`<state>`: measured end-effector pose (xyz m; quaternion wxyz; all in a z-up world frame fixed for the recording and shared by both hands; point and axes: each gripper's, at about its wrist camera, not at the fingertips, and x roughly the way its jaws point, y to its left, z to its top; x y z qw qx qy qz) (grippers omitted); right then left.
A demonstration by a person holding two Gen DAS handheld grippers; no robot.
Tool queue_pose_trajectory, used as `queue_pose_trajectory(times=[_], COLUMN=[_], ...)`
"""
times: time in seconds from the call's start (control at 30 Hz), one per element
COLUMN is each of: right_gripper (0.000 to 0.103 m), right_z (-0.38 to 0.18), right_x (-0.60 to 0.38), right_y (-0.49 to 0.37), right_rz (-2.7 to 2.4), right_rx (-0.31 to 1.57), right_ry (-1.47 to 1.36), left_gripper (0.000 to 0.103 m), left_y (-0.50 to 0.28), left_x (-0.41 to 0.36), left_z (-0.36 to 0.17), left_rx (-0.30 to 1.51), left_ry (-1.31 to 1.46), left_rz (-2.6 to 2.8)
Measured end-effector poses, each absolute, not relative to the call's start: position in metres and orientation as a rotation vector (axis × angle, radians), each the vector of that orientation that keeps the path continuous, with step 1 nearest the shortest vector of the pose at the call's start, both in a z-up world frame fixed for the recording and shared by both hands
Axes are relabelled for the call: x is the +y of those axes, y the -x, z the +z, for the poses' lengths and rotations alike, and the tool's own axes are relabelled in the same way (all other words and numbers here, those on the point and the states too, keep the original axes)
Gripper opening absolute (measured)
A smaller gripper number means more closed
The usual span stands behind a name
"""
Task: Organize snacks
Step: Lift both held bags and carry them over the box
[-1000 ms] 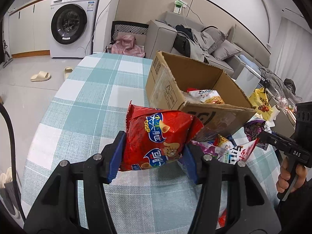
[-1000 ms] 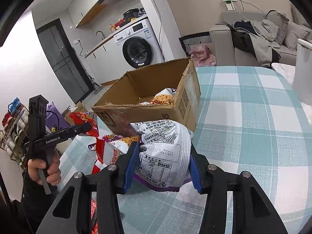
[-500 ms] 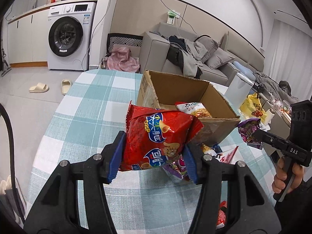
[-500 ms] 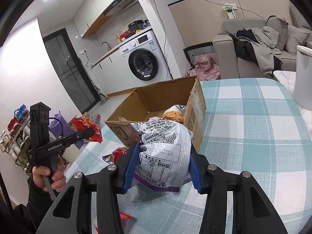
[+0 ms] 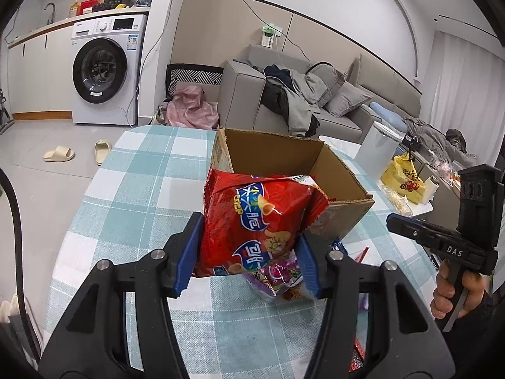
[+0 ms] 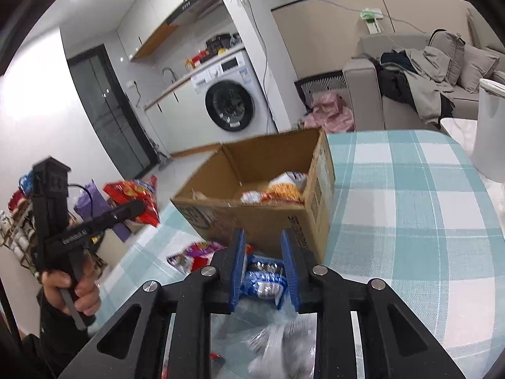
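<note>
My left gripper (image 5: 249, 254) is shut on a red snack bag (image 5: 255, 221) and holds it in the air just in front of the open cardboard box (image 5: 344, 208). The box (image 6: 277, 218) stands on the checked table and holds an orange-and-white snack pack (image 6: 281, 188). My right gripper (image 6: 263, 267) is above the table in front of the box, its blue pads a narrow gap apart with nothing between them. The white snack bag (image 6: 281, 341) is blurred below its fingers, apart from them. A blue-and-white packet (image 6: 262, 279) lies under the gap.
Loose snack packets lie on the table by the box's near side (image 6: 192, 254) and under the left gripper (image 5: 277, 276). A white cylinder (image 6: 490, 126) stands at the table's far right edge. A washing machine and a sofa stand beyond the table.
My right gripper has let go of the white bag, which now falls below it, and its fingers have come closer together. My left gripper has risen with the red bag.
</note>
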<state>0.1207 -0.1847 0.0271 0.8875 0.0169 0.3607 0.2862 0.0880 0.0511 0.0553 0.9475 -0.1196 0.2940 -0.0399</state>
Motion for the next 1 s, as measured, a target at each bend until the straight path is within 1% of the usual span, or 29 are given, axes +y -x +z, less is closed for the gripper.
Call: queue_pose_trajectory(times=[0.07,0.13,0.17,0.2,0.33,0.37,0.4,0.67,0.77,0.9,1.0], right_gripper=[0.025,0.028,0.033,0.044,0.064,0.074,0.077,0.078,0.078,0.065,0.061], right_z=[0.022,0.019,0.018,0.016,0.009,0.005,0.0,-0.042,-0.049,-0.051,-0.051], right_x=[-0.186,-0.19,-0.191,-0.193,-0.198,-0.199,-0.201,-0.216,-0.216,-0.209,-0.206], right_y=[-0.122,-0.123,-0.122,-0.12,-0.1,-0.095,-0.088,-0.059,-0.055,-0.054,-0.052], right_rz=[0.59,0.569,0.564,0.571,0.548,0.542,0.538,0.492,0.489,0.486,0.493], right_rx=[0.778,0.806,0.812,0.82,0.852,0.863,0.876,0.997,1.01,1.004,0.981], right_ry=[-0.021,-0.02,-0.015,-0.01,0.046,0.06,0.076,0.11,0.131,0.147,0.153], left_gripper=[0.053,0.053,0.053,0.053,0.053,0.053,0.053,0.053,0.053,0.053,0.053], left_y=[-0.088,-0.09,-0.089,-0.089,-0.091,-0.09,-0.091,-0.09,-0.091,-0.089,-0.091], left_x=[0.05,0.049,0.048,0.047,0.048,0.047,0.048,0.048,0.048,0.047,0.047], left_z=[0.054,0.052,0.052,0.052,0.052,0.052,0.052,0.051,0.051,0.052,0.051], left_rx=[0.606,0.612,0.614,0.615,0.614,0.611,0.612,0.614,0.615,0.614,0.613], left_ry=[0.244,0.244,0.241,0.239,0.24,0.239,0.24,0.238,0.242,0.24,0.24], left_rz=[-0.083,-0.084,-0.085,-0.086,-0.084,-0.085,-0.086,-0.088,-0.084,-0.084,-0.085])
